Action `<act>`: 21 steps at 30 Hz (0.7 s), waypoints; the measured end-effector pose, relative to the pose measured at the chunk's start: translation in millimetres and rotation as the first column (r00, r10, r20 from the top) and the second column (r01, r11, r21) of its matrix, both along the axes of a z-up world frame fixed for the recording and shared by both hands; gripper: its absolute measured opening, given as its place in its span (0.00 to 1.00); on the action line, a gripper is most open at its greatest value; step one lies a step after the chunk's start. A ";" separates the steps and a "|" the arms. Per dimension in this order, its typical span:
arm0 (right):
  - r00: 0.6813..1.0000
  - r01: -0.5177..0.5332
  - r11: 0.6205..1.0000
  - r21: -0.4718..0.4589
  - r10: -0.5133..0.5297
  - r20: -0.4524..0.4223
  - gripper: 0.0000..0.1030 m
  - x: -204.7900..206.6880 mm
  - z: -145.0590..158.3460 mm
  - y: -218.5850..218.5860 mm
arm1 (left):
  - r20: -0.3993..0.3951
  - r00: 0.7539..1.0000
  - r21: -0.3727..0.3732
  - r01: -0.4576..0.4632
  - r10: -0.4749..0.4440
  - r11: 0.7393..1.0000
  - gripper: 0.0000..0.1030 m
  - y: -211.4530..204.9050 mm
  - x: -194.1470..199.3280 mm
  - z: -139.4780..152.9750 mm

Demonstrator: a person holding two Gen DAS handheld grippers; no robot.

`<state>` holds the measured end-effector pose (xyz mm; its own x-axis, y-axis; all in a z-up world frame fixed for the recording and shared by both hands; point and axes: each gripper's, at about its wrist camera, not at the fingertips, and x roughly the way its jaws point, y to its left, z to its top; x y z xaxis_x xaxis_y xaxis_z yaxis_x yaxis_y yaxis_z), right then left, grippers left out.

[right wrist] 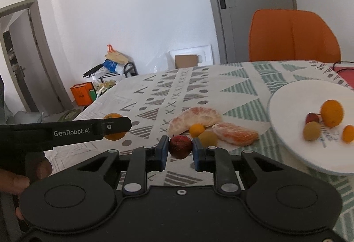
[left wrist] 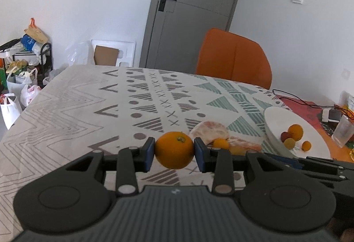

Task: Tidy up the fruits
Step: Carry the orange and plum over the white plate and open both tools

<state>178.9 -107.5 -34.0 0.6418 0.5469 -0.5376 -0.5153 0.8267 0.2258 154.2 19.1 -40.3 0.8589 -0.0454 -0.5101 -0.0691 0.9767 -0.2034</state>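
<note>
My left gripper is shut on an orange and holds it above the patterned tablecloth. In the right wrist view that orange shows behind the left gripper's arm. My right gripper is shut on a small dark red fruit. A white plate at the right holds an orange, a red fruit, a yellowish fruit and a small orange fruit. The plate also shows in the left wrist view.
Peeled pomelo pieces lie on the cloth, with a small orange fruit and a yellowish fruit by them. An orange chair stands behind the table. A clear glass, a cable and a small device sit at the far right.
</note>
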 end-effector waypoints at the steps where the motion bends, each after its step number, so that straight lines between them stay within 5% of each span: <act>1: 1.000 0.008 1.000 0.001 -0.008 0.006 0.21 -0.9 1.7 -4.3 | 0.004 1.000 0.002 0.005 -0.005 1.000 0.36 -2.8 -0.3 1.1; 21: 0.990 0.131 0.990 0.043 -0.133 0.054 0.20 -9.6 16.2 -72.1 | 0.053 0.993 0.038 0.106 -0.108 0.994 0.36 -62.4 3.4 17.0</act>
<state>169.3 -179.6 -17.8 0.7387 0.4755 -0.4777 -0.4152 0.8793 0.2332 157.6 -43.3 -23.4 0.8768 -0.1216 -0.4652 0.0463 0.9844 -0.1699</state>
